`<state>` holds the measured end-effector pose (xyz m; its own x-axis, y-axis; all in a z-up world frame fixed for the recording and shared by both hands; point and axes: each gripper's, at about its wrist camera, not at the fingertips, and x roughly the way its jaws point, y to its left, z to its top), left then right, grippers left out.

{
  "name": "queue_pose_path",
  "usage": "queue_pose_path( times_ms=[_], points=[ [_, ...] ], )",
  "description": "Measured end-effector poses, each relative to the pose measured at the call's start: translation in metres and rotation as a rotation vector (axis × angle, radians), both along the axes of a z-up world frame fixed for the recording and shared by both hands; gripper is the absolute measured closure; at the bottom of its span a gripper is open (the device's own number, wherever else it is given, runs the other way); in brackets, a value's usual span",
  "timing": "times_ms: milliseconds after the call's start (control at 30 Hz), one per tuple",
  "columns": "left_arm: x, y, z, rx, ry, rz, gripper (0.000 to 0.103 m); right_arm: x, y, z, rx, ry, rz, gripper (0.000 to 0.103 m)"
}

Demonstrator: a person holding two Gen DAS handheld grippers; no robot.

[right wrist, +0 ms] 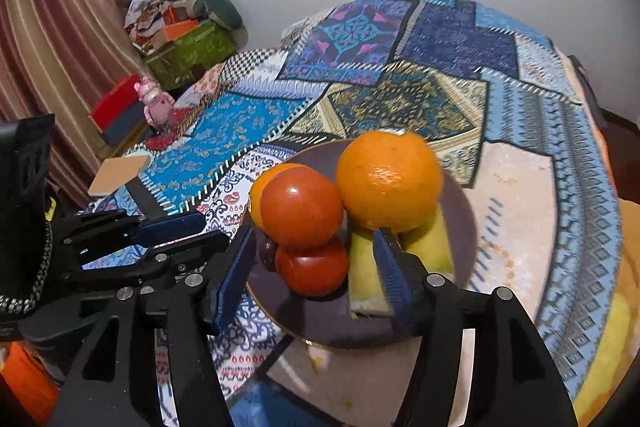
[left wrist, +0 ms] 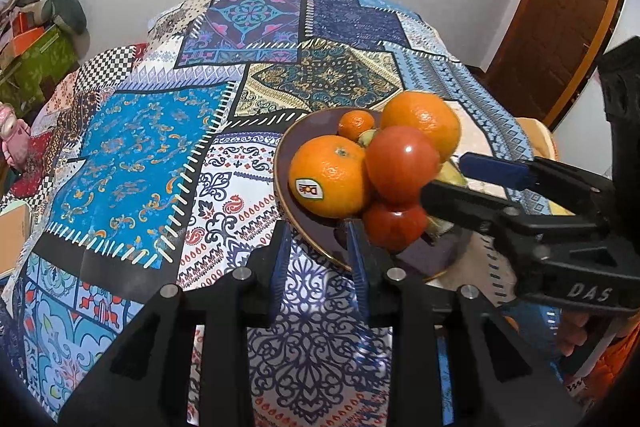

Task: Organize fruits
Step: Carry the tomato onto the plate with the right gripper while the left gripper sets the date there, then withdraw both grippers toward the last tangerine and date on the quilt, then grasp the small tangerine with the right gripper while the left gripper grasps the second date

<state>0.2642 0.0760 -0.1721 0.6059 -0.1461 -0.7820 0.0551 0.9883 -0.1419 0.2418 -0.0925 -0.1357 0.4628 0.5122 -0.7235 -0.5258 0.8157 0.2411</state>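
Now, fruit pile sits on dark plate (right wrist: pixel 464 203), on patterned cloth (left wrist: pixel 132 155).

Top tomato (right wrist: pixel 301 213) at pile middle, second tomato (right wrist: pixel 313 273) under it at 6 o'clock. Big orange (right wrist: pixel 387 181) at 2 o'clock, yellow melon slices (right wrist: pixel 366 279) below it. Sticker orange (left wrist: pixel 327 177) at 9 o'clock.

My right gripper (right wrist: pixel 316 279) spread apart around low tomato, pads not pressing, grasping nothing. My left gripper (left wrist: pixel 318 249) parted a little at plate edge, empty.

Pile wobbly. Go slow, no bumping.

Tomatoes smooth, shiny, round. Oranges bumpy. Plate smooth, gold rim.
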Motion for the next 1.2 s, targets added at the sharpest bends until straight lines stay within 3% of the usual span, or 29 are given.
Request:
queue_pose_path(
  times_ms=[333,533,800,1033,1200],
  points=[
    [-0.04,-0.015,0.039,-0.018,-0.066,-0.007,0.071,-0.042,-0.041,0.022,-0.016,-0.06,-0.06,0.041],
    [-0.069,-0.024,0.046,0.007,-0.086,-0.008,0.056,-0.07,-0.061,-0.001,-0.053,0.0,-0.077,0.041],
    [-0.087,-0.032,0.025,0.003,-0.021,-0.016,0.055,-0.086,-0.058,-0.035,-0.056,0.104,-0.05,0.042],
    [-0.092,-0.037,0.006,-0.001,0.037,-0.022,0.055,-0.082,-0.046,-0.057,-0.101,0.158,-0.017,0.07],
    [-0.094,-0.049,0.0,-0.004,0.055,-0.047,0.054,-0.087,-0.062,-0.046,-0.068,0.123,-0.043,0.07]
  ],
)
